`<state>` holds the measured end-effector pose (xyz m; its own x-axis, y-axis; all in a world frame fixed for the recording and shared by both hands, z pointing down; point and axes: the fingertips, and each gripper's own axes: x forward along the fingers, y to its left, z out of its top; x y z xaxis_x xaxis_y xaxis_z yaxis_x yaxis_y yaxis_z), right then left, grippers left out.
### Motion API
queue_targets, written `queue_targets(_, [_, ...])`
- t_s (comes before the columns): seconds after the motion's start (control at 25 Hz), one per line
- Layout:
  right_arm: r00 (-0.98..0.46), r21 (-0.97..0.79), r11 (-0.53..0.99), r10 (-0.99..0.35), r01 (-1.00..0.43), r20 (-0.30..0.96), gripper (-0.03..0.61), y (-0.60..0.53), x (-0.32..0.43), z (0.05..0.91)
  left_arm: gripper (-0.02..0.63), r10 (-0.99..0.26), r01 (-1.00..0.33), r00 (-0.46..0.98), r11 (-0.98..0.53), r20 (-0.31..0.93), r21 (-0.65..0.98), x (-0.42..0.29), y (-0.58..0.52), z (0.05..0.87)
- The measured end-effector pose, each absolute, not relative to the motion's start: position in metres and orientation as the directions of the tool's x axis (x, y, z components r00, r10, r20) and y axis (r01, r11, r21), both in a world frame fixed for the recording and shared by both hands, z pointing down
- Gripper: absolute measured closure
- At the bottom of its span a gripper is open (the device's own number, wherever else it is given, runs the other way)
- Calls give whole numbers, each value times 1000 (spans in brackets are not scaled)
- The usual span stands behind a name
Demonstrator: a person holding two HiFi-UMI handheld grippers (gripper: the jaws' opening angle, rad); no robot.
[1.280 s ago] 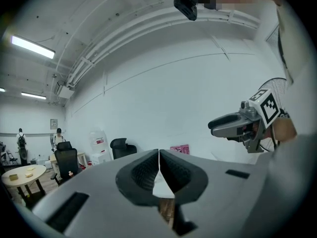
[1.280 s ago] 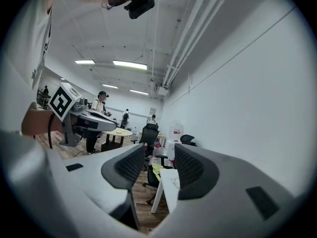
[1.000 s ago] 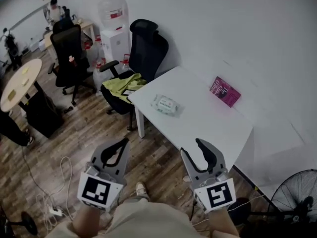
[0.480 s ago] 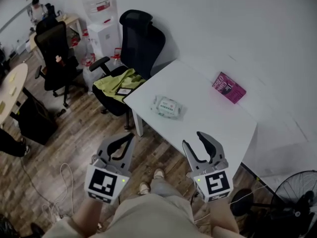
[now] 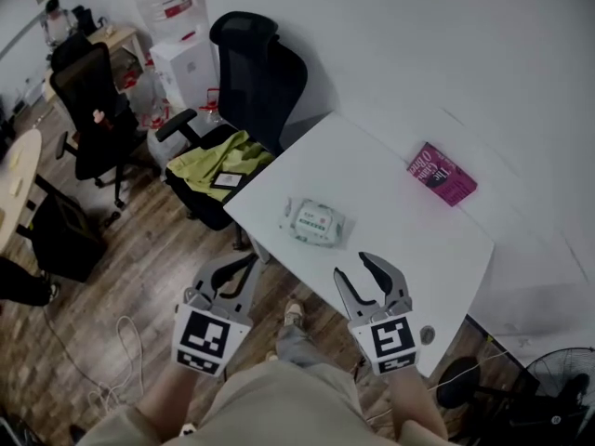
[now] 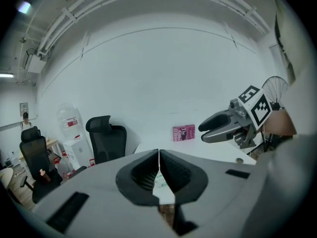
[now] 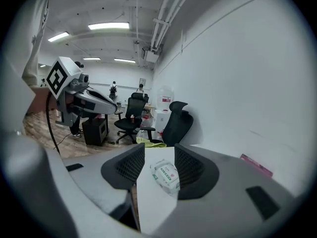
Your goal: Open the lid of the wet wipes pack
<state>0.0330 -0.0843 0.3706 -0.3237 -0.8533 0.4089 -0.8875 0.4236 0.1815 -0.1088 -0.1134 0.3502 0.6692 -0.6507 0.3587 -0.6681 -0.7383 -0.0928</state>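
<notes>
From the head view, the wet wipes pack [image 5: 314,223] lies flat on the white table [image 5: 409,249]. It sits at one o'clock from the left gripper [image 5: 249,266] and eleven from the right gripper [image 5: 357,273], well apart from both.

In the left gripper view, the fingers meet on nothing.

In the right gripper view, the fingers are spread, framing the pack. It looks light, soft and prone to sliding, so I'd pin the body and lift the stiff lid's lip.

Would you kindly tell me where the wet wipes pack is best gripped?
Probably the wet wipes pack by its left end, from above: it lies flat on the table, label up, which leaves the centre clear.
</notes>
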Motion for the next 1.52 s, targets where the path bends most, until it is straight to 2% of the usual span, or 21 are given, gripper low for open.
queue_targets(0.28, [-365,118,475,-792,-872,490,377,-171,57,422,589,-617,-651,642,-752,455,-100,-67,-198,395])
queue_targets(0.64, [-395,133,575,-693,-807,603,376,-236,73,490,589,-561,-635,596,-767,575,-91,-33,-258,459])
queue_targets(0.84, [-416,38,577,-631,-816,655,376,-250,72,526,589,-511,-606,581,-791,633,-81,-22,-272,488])
queue_targets(1.52, [-265,148,611,-532,-777,804,376,-258,49,626,589,-303,-500,611,-864,731,60,-20,-295,599])
